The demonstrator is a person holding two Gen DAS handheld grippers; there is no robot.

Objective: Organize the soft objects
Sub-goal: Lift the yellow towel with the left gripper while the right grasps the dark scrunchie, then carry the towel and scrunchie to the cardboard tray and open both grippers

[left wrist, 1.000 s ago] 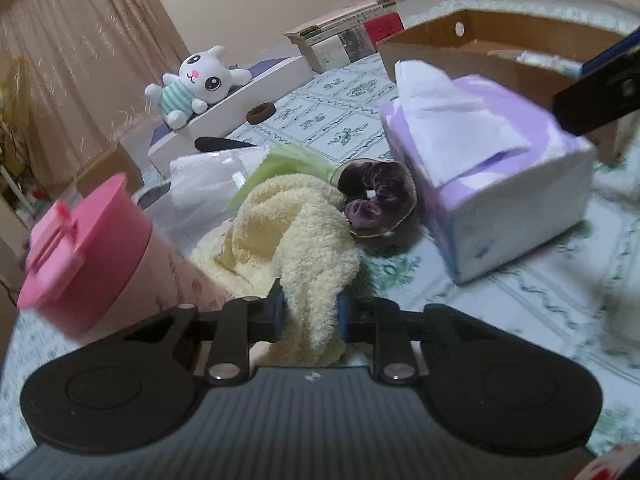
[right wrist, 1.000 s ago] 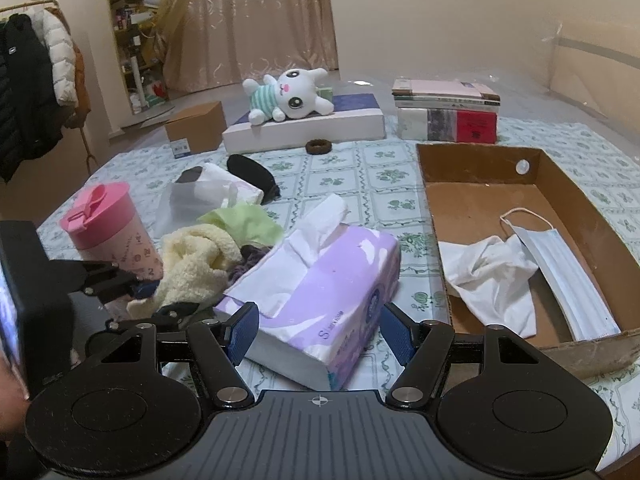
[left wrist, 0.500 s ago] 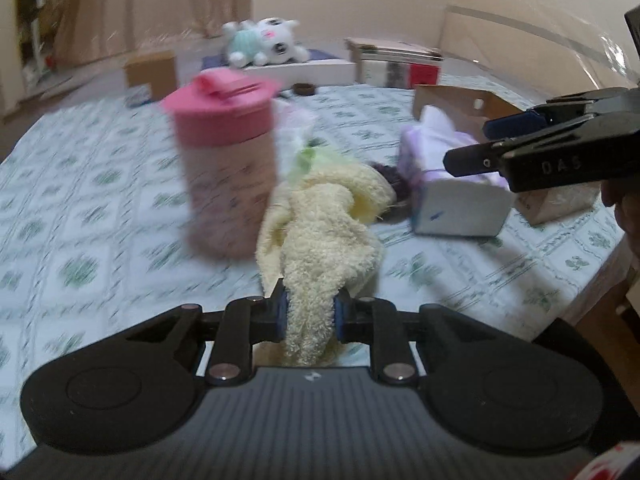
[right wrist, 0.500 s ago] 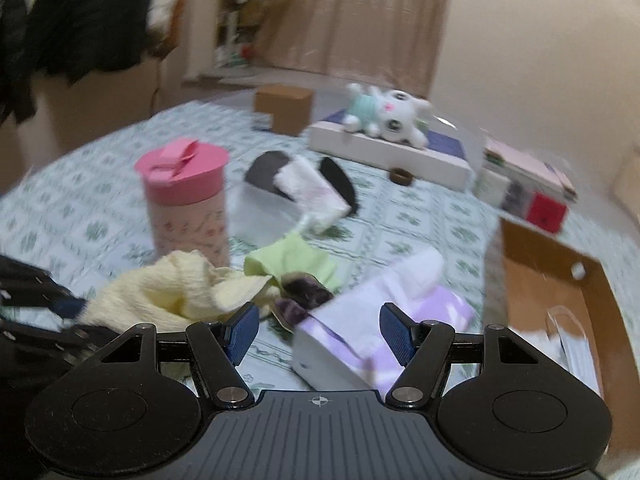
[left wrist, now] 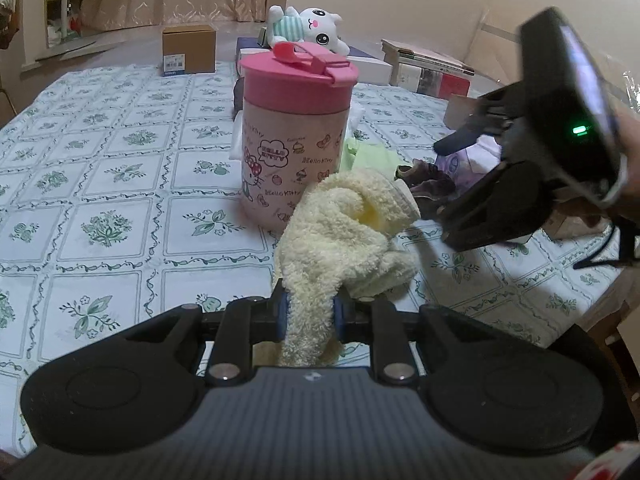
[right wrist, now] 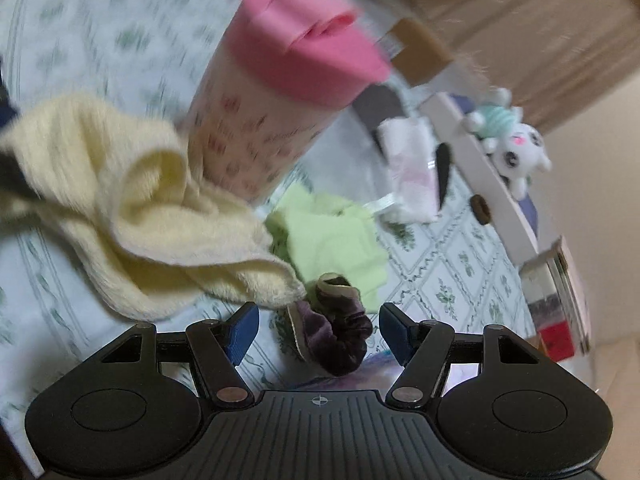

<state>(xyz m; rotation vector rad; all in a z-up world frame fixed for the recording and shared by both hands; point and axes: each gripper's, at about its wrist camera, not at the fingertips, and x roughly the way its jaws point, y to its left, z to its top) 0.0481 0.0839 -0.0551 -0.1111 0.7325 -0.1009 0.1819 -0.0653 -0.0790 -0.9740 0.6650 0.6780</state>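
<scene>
My left gripper (left wrist: 309, 314) is shut on a fluffy pale-yellow towel (left wrist: 344, 232), which drapes forward onto the patterned tablecloth (left wrist: 104, 184). In the right wrist view the same yellow towel (right wrist: 132, 208) hangs at the left, lifted. My right gripper (right wrist: 318, 330) stands open, tilted, just above a dark purple scrunchie (right wrist: 340, 336) that lies between its blue pads without being pressed. A light green cloth (right wrist: 336, 240) lies just beyond the scrunchie. The right gripper (left wrist: 456, 148) shows at the right of the left wrist view, over the purple scrunchie (left wrist: 430, 184).
A pink-lidded cup (left wrist: 292, 136) stands right behind the towel. A plush rabbit (left wrist: 308, 26) lies on a white box, books (left wrist: 428, 64) to the right, a small carton (left wrist: 188, 50) at the back. A purple tissue pack (left wrist: 464, 160) lies under the right gripper.
The left gripper swung round with the towel, so the cup now stands straight behind it. The right gripper rolled and dropped from above the tissue pack to just over the scrunchie.
</scene>
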